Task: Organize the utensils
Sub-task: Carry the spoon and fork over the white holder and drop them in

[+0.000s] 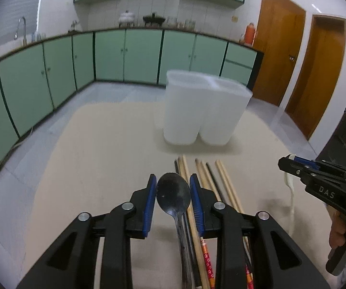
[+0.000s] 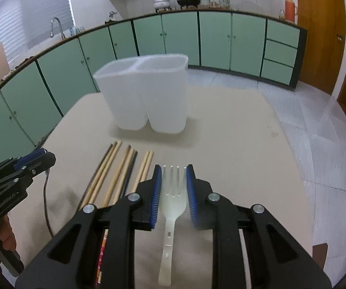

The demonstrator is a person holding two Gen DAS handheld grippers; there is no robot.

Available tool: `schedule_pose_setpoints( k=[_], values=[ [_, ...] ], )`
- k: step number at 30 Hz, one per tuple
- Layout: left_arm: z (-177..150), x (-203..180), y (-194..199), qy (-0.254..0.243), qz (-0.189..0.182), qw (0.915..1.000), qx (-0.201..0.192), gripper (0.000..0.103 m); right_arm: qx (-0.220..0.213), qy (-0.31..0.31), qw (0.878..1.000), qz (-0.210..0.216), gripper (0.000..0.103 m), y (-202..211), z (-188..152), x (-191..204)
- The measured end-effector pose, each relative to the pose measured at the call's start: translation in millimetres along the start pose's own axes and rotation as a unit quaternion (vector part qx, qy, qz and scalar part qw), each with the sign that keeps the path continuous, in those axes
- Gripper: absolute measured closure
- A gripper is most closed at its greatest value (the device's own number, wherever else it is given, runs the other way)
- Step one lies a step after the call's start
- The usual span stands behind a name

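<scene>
A kitchen with green cabinets surrounds the tan table (image 1: pixel 88 156). Left tongs (image 1: pixel 173 192) pinch the spoon (image 1: pixel 173 196) by its bowl, right tongs (image 2: pixel 173 187) pinch the fork (image 2: pixel 173 200), likely bound for the far holder (image 2: pixel 149 96); chopsticks (image 2: pixel 117 168) lie between.
</scene>
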State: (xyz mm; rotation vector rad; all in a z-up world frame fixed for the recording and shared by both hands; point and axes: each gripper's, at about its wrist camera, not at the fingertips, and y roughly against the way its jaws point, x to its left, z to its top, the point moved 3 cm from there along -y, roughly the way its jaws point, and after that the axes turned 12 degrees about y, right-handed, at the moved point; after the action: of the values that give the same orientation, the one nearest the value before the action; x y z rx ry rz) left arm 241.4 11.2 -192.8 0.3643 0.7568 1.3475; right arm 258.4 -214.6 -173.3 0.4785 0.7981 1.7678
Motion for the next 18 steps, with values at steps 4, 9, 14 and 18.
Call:
schedule_pose_setpoints(
  k=[4, 9, 14, 18],
  values=[
    [9, -8, 4, -0.013, 0.000, 0.9996, -0.025, 0.075, -0.022, 0.006, 1.000, 0.000, 0.084, 12, 9, -2],
    [17, -11, 9, -0.012, -0.005, 0.9990, -0.043, 0.075, -0.043, 0.014, 0.999, 0.000, 0.084, 20, 25, -4],
    [28, -13, 19, -0.015, -0.009, 0.9977, -0.065, 0.075, -0.068, 0.017, 0.998, -0.001, 0.084, 28, 42, -6],
    [41, -16, 28, -0.015, -0.015, 0.9965, -0.081, 0.075, -0.090, 0.019, 0.996, 0.000, 0.084, 34, 61, -12]
  ],
)
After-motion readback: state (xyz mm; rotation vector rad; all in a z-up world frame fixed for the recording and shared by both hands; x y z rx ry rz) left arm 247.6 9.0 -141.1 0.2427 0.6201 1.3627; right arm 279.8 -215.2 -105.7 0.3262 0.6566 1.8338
